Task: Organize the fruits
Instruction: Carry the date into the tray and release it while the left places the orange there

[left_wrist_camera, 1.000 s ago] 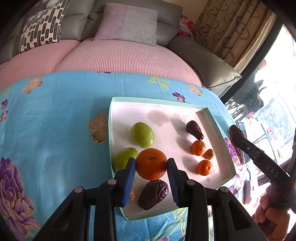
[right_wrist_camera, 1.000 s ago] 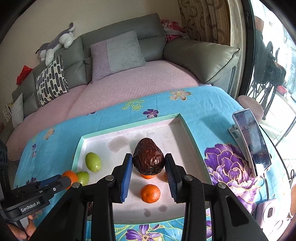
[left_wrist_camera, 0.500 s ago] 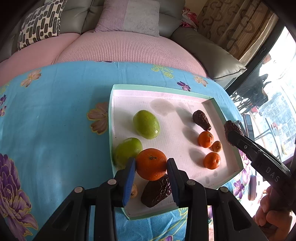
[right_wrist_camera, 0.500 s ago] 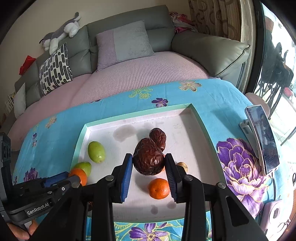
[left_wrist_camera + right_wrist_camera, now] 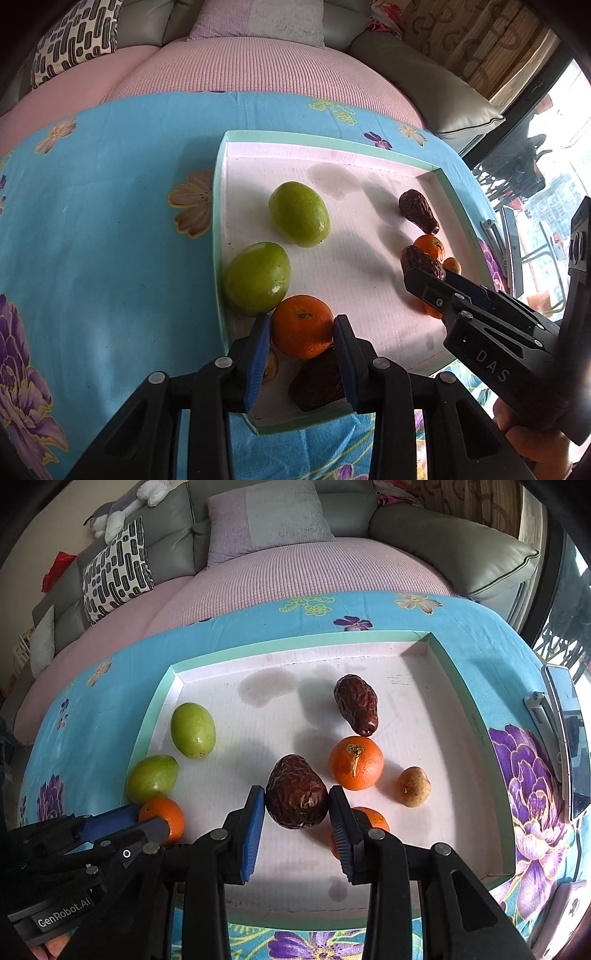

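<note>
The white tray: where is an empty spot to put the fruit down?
The white tray is bare along its far wall, beyond the green oval fruit and the wrinkled brown fruit, and in the middle between them. The near right is crowded with oranges.

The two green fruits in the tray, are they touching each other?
Apart. The right wrist view shows white tray floor between the farther green fruit and the nearer one.

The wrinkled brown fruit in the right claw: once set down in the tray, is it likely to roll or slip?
The wrinkled brown fruit looks egg-shaped, so it would probably wobble rather than roll far. Its creased skin likely grips the right claw pads well. The tray floor looks flat and smooth, so a push might slide it.
</note>
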### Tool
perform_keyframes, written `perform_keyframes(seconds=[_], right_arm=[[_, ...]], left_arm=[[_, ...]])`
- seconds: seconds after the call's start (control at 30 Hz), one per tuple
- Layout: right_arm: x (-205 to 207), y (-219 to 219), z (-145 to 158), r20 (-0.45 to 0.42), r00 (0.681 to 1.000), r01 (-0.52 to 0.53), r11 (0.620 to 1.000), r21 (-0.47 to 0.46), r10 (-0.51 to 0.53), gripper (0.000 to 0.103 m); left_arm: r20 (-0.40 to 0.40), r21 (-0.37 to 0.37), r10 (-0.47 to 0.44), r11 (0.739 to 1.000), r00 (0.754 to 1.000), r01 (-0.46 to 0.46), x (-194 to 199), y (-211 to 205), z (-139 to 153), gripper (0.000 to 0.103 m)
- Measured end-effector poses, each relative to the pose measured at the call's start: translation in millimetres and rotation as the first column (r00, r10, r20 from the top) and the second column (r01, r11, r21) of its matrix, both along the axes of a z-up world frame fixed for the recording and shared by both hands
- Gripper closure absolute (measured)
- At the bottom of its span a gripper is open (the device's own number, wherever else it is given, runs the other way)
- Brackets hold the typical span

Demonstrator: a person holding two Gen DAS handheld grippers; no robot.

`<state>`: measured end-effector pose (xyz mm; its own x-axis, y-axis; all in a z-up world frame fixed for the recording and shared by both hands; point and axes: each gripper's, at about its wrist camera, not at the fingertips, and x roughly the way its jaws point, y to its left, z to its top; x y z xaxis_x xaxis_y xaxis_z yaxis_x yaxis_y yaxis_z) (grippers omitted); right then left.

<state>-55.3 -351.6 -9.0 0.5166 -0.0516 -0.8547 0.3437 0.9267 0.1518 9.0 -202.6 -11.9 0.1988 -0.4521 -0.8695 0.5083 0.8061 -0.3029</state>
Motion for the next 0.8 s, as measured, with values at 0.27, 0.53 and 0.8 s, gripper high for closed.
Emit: perform_keyframes(seconds=[0.27, 0.53, 0.8], right_arm=[[4.2, 2.1, -5.4, -0.016, 1.000, -0.017, 1.000, 0.004, 0.017, 0.066], [6.5, 3.1, -8.8, -0.032, 0.999, -0.027, 1.000, -0.004, 0.027, 0.066], [7.0, 3.6, -8.3, -0.035, 0.999, -0.022, 1.000, -0.004, 0.022, 0.066]], left_arm=[[-0.003, 0.005, -0.002, 1.000, 1.000, 0.002, 0.7, 0.0, -1.3, 0.066], [-0.024, -0.013, 0.006, 1.000, 1.000, -0.006, 4.7, 3.1, -2.5, 0.066], [-0.051, -0.019, 0.016, 1.000, 0.999, -0.017, 6.8, 6.6, -2.3, 0.065]])
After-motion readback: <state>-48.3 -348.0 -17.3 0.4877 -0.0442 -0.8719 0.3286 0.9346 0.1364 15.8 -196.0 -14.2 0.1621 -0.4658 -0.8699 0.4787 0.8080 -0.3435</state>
